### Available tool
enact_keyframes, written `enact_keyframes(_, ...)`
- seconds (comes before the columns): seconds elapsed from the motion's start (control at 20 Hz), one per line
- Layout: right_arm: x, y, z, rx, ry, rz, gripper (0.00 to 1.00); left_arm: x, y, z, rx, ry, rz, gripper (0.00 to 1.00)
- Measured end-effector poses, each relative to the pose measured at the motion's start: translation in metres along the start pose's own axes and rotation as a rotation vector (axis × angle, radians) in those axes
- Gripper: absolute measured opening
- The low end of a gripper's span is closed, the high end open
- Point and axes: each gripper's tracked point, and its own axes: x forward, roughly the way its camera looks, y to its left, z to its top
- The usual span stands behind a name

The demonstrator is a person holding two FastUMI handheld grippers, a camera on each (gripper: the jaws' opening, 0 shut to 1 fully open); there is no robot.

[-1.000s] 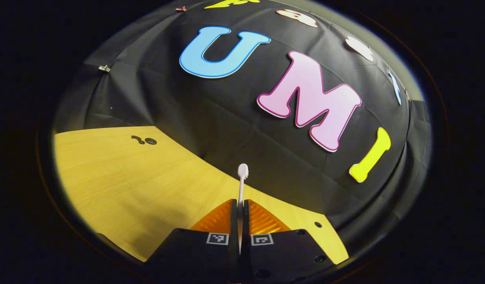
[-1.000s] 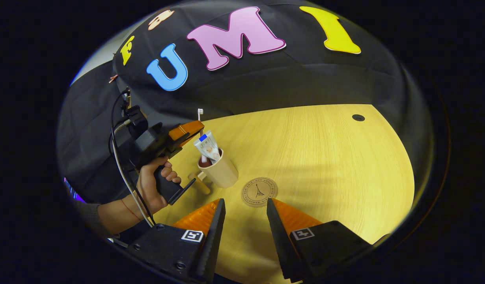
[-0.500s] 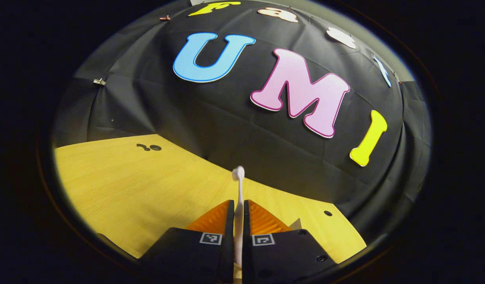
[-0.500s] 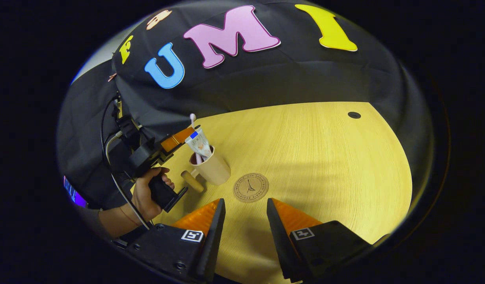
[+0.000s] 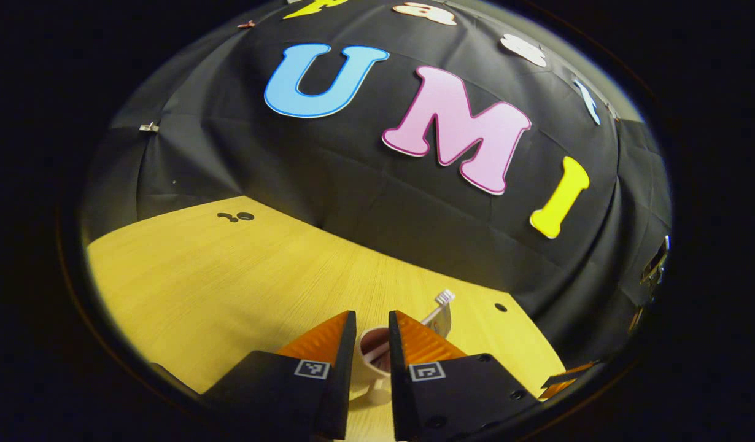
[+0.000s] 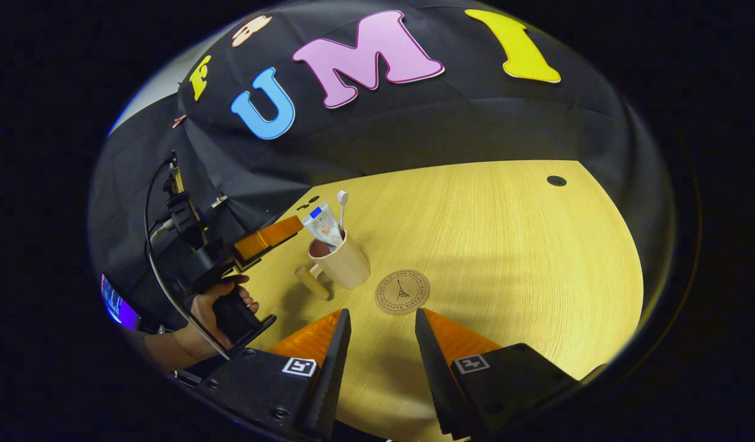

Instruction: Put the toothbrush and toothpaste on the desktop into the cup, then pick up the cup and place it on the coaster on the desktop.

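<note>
The cup (image 6: 344,264) stands upright on the wooden surface (image 6: 506,245), toward that surface's left part in the right gripper view, with the black cloth wall (image 6: 414,135) rising behind it past the surface's far edge. To the right of the cup the surface runs bare and wide as far as a small dark hole (image 6: 556,181) near the far right edge; 2 more dark holes (image 6: 310,201) sit by the far edge just behind the cup. The coaster (image 6: 402,291) lies flat just beside the cup, on the side nearer the right gripper, apart from the cup's base. Inside the cup are 2 things: the toothpaste (image 6: 323,224), leaning out over the rim toward the left, and the toothbrush (image 6: 341,210), standing nearly upright with its head above the rim. The cup's handle (image 6: 311,281) sticks out to the lower left. The left gripper (image 6: 294,226), held in a hand (image 6: 215,307), hangs just left of the cup at rim height, its fingers parted a little and holding nothing; in the left gripper view the cup's rim (image 5: 372,353) shows between those fingers. The right gripper (image 6: 380,344) hovers in front of the coaster, fingers spread wide and empty, well apart from the cup.
</note>
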Motion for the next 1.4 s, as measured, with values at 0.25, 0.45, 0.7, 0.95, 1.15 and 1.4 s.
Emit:
enact_keyframes(0.25, -0.014, 0.001, -0.010, -0.017, 0.004, -0.018, 0.65, -0.041, -0.009, -0.008, 0.118, 0.135, -0.043, 0.51)
enact_keyframes(0.45, -0.026, -0.004, -0.013, 0.013, -0.007, -0.038, 0.65, -0.062, -0.007, -0.026, 0.227, 0.264, -0.033, 0.70)
enact_keyframes(0.7, -0.039, -0.014, -0.014, 0.040, -0.028, -0.071, 0.65, -0.068, -0.012, -0.051, 0.276, 0.409, -0.048, 0.78)
enact_keyframes(0.95, -0.054, -0.030, -0.018, 0.057, -0.046, -0.111, 0.65, -0.053, -0.004, -0.079, 0.286, 0.530, -0.030, 0.79)
enact_keyframes(1.15, -0.064, -0.045, -0.022, 0.086, -0.049, -0.146, 0.65, -0.035, 0.001, -0.094, 0.273, 0.616, -0.016, 0.79)
enact_keyframes(1.4, -0.072, -0.063, -0.024, 0.123, -0.055, -0.177, 0.65, -0.013, 0.009, -0.108, 0.269, 0.681, 0.027, 0.80)
